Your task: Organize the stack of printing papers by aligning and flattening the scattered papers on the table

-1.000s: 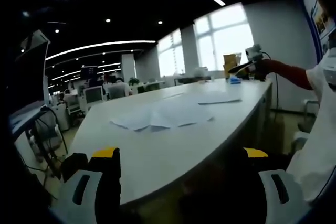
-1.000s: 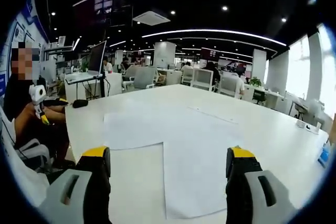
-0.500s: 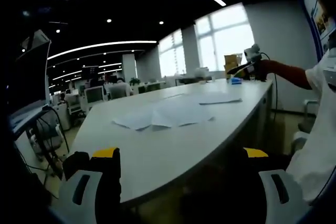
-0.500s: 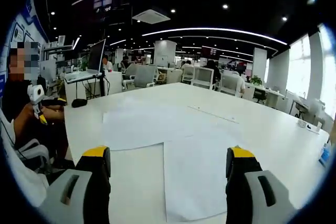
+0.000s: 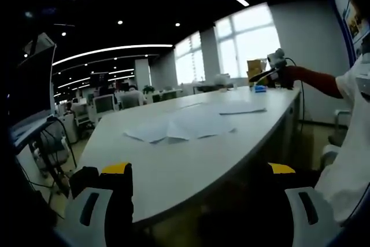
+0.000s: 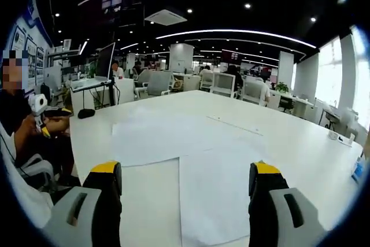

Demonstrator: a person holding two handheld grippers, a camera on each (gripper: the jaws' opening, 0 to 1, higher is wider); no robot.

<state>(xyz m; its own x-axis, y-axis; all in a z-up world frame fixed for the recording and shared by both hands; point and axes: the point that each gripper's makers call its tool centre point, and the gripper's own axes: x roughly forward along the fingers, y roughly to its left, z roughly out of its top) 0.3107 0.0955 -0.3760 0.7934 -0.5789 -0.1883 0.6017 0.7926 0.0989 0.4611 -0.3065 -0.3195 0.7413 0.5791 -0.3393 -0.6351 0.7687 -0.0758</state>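
The printing papers (image 6: 191, 160) are lying loose and overlapping on the white worktop (image 6: 300, 148), spread near its middle and toward the near edge in the right gripper view, with no squared stack forming; judging by this, aligning and flattening are all waiting to be done. The right gripper (image 6: 185, 192) is hovering low over the near edge, its jaws standing wide apart and empty above the sheets. The left gripper (image 5: 199, 192) is hanging below and just off the worktop's edge, jaws likewise apart, pointing across at the scattered papers (image 5: 182, 128).
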